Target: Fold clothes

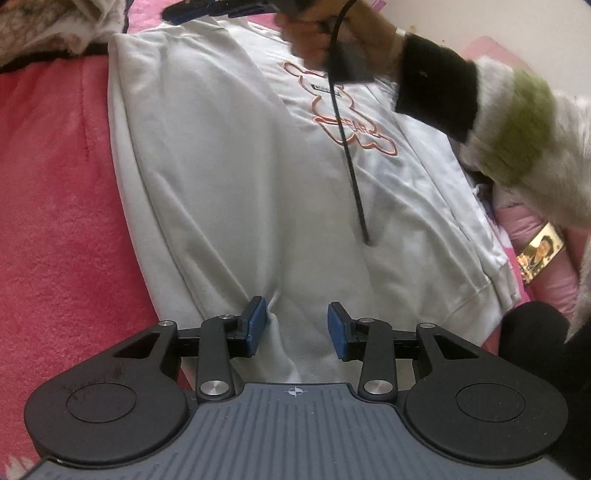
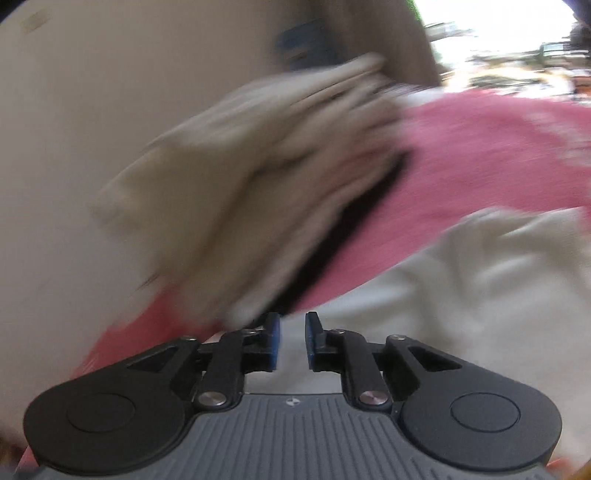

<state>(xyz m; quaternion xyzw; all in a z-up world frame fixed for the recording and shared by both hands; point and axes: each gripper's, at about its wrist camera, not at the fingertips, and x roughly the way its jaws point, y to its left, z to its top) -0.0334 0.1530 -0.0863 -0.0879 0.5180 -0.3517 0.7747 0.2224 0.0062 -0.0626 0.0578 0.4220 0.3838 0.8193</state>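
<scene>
**White sweatshirt spread on the pink blanket, both claws over it**

Left claw [image 1: 297,328] hangs low over the near edge of the white sweatshirt [image 1: 229,177], its blue pads [image 1: 257,325] spread apart. A small ridge of the white cloth rises just beside the left-hand pad, and flat cloth lies in the gap between the two; the pads do not press together on anything, so the claw is released. From this view the sweatshirt lies face up and lengthwise on a pink blanket [image 1: 55,206], one long side folded inward, an orange bear outline [image 1: 347,110] stitched across its chest. At the far end of the garment a person's hand [image 1: 317,33] grips the other tool, blurred, with a black cable [image 1: 351,162] trailing down across the bear. The wrist wears a black cuff [image 1: 436,92] and a shaggy white and green sleeve [image 1: 524,125]. A rumpled beige garment [image 1: 48,29] lies at the top left corner, off the sweatshirt. A small picture card [image 1: 541,253] lies on the pink bedding to the right.

Right claw [image 2: 292,339], seen from its own camera, has its pads [image 2: 273,341] close together with a narrow gap, and nothing is caught between them: released, nearly closed. Everything past it is smeared by motion. White sweatshirt cloth [image 2: 461,295] fills the lower right, directly under the fingertips. Beyond it runs the pink blanket [image 2: 480,158], and a heap of beige cloth [image 2: 240,177] lies on the blanket's left part, a dark strip along its edge. A pale wall [image 2: 74,129] stands behind.
</scene>
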